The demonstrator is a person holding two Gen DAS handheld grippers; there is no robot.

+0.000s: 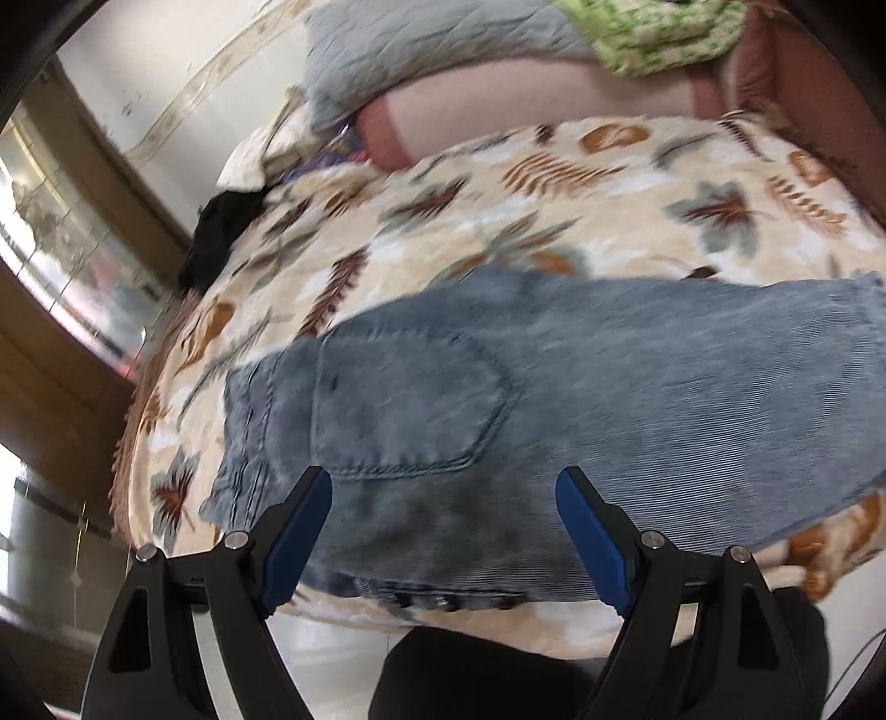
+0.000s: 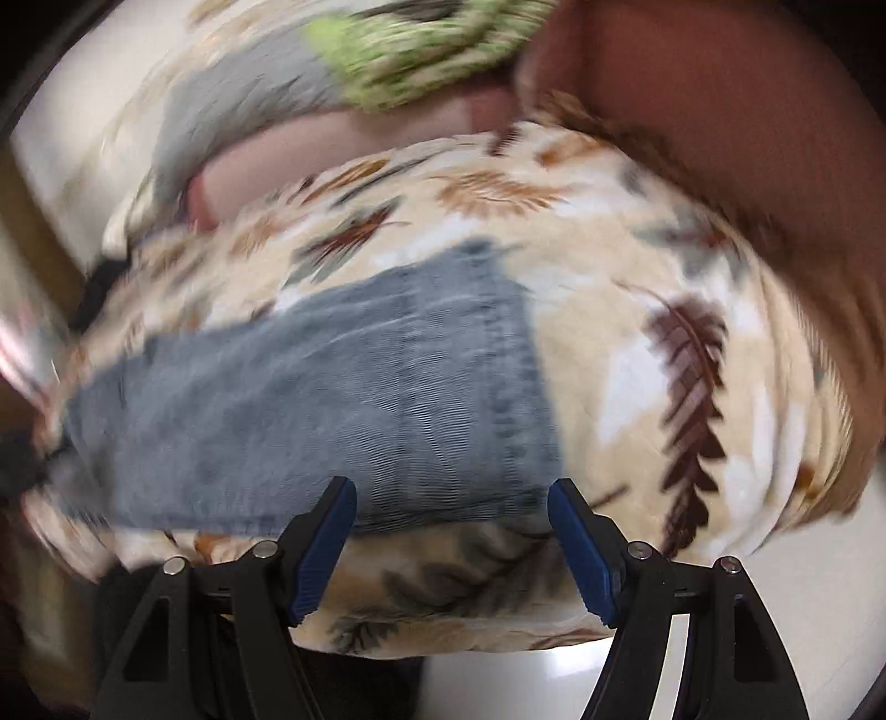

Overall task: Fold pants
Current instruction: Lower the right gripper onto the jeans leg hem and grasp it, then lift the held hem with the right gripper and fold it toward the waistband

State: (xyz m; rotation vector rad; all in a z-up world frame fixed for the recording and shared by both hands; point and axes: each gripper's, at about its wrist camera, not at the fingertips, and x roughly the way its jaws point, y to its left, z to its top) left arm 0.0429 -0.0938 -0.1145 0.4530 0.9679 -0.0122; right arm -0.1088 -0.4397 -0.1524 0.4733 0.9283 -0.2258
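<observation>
Both the left gripper (image 1: 443,482) and right gripper (image 2: 451,493) hang wide apart over the jeans (image 1: 498,399) near the bed (image 1: 498,221) edge, so they might snag the blanket too.

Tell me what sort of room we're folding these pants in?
Probably a bedroom: the jeans lie on a bed under a leaf-print blanket, with pillows beyond.

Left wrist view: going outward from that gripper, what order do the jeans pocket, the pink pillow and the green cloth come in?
From the left gripper:
1. Jeans pocket, just ahead of the open jaws.
2. Pink pillow, across the bed.
3. Green cloth, at the top, lying over the pillow's far end.
</observation>
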